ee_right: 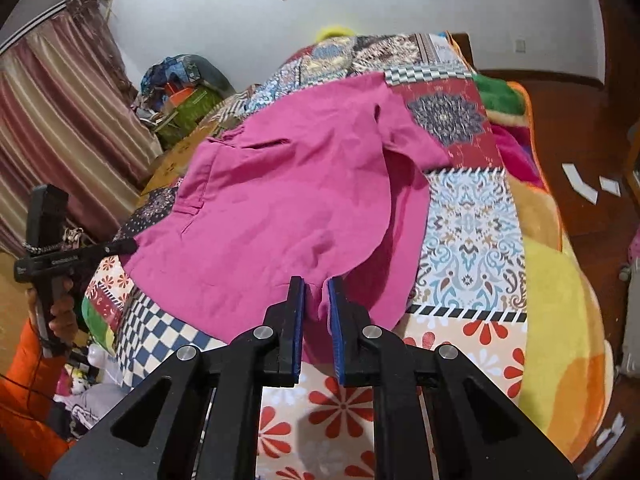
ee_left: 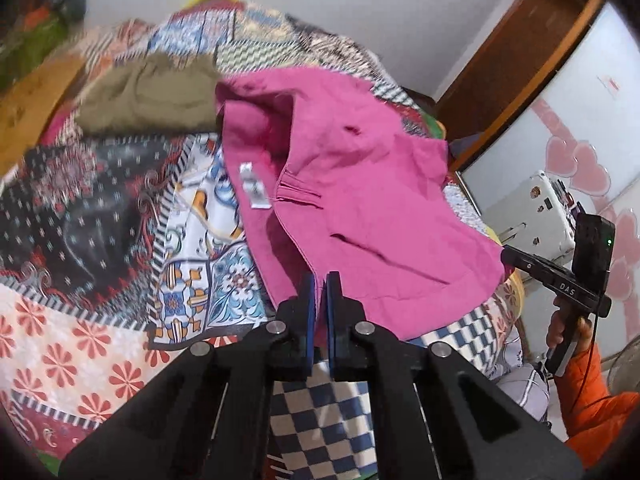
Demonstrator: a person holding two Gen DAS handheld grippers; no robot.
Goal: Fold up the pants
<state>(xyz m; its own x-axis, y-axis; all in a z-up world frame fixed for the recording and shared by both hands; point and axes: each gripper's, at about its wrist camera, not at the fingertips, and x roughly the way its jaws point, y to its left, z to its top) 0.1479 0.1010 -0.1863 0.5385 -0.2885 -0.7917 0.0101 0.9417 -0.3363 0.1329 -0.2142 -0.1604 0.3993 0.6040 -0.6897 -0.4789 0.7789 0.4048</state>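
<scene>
The pink pants (ee_left: 352, 184) are held up over the patchwork bedspread (ee_left: 80, 240), with the waistband, a belt loop and a white label (ee_left: 253, 188) facing me. My left gripper (ee_left: 321, 280) is shut on the pants' near edge. In the right wrist view the pink pants (ee_right: 280, 200) hang stretched between both grippers. My right gripper (ee_right: 316, 286) is shut on a fold of their near edge. The left gripper also shows there at the left (ee_right: 128, 245), clamping the cloth's corner. The right gripper shows in the left wrist view (ee_left: 506, 256) at the cloth's right corner.
An olive green garment (ee_left: 148, 96) lies folded on the bed behind the pants. A white device (ee_left: 528, 216) stands right of the bed. A yellow-orange blanket (ee_right: 560, 300) covers the bed's right side. Clutter (ee_right: 180, 88) and a curtain (ee_right: 60, 120) stand at the far left.
</scene>
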